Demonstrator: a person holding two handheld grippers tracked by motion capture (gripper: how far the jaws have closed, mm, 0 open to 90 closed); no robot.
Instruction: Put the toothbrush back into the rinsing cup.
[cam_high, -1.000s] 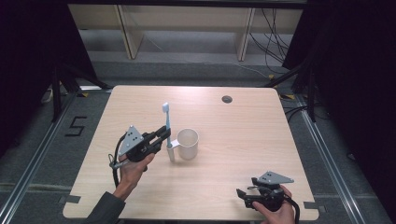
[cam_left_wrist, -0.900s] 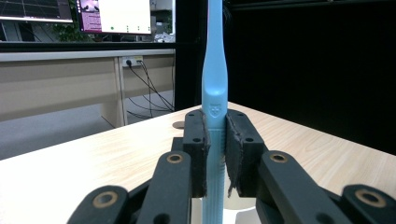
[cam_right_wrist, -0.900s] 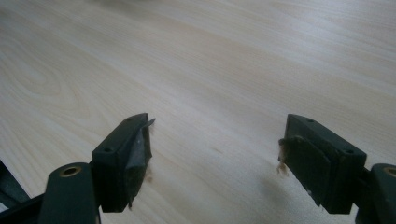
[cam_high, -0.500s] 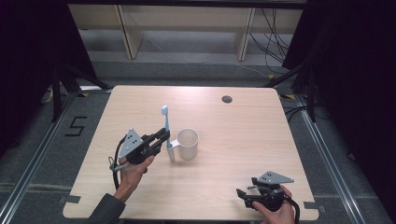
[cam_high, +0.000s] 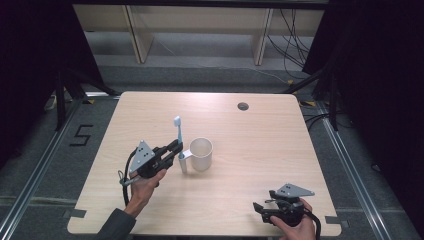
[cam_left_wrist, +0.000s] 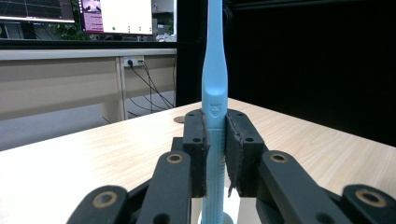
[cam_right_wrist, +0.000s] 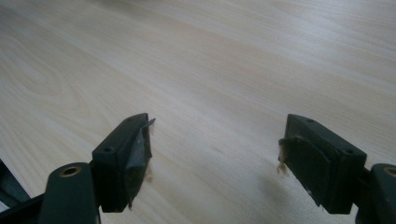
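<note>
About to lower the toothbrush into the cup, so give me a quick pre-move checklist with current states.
1. Left gripper clamped on toothbrush: ok, pads press both sides of the handle.
2. Toothbrush upright, bristle end up: ok, seen in the high view.
3. Cup upright, mouth open: ok.
4. Toothbrush over cup mouth: not ok, it stands just left of the cup.
5. Toothbrush base off the table: cannot tell.
6. Right gripper out of the way: ok, jaws open, empty, near the table's front edge.
</note>
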